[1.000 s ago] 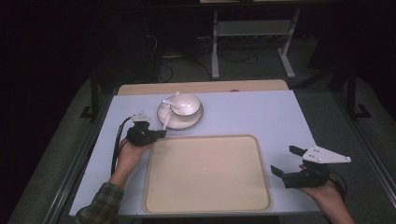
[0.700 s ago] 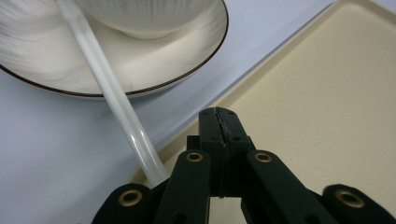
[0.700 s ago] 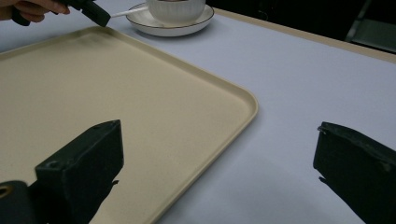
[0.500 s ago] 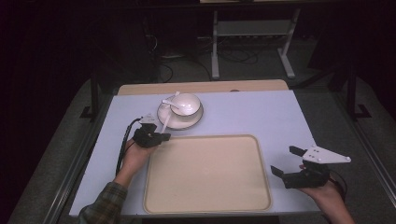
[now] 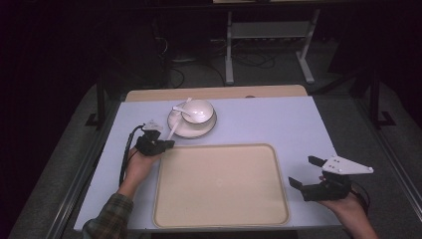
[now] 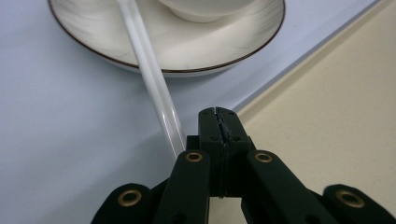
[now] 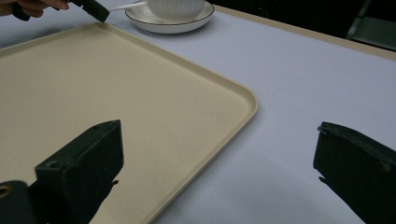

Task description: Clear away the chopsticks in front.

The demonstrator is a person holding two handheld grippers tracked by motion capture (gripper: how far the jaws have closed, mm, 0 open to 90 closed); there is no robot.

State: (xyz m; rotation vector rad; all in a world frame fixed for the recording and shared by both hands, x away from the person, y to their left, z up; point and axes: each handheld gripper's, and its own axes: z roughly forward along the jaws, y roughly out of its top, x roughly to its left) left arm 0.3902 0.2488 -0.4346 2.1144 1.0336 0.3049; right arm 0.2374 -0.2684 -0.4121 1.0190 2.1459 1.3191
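Observation:
A white bowl (image 5: 199, 110) stands on a dark-rimmed white plate (image 5: 191, 130) at the back of the table, with a white spoon (image 5: 180, 108) resting in it. A long white handle (image 5: 173, 130) slopes from the plate down towards the table. My left gripper (image 5: 169, 144) is shut with nothing in it, just in front of the plate by the tray's far left corner. In the left gripper view its closed tips (image 6: 218, 114) sit right beside the handle (image 6: 149, 79), apart from the plate (image 6: 196, 56). My right gripper (image 5: 304, 172) stands wide open and empty by the tray's right edge.
A large beige tray (image 5: 219, 184) lies bare in the middle of the pale blue table (image 5: 268, 119). In the right gripper view its rounded corner (image 7: 247, 100) is between my jaws and the plate (image 7: 168, 23) is far off. A metal rack stands beyond the table.
The left gripper has edged slightly right and nearer, towards the tray corner, still shut. The right gripper has kept still and open.

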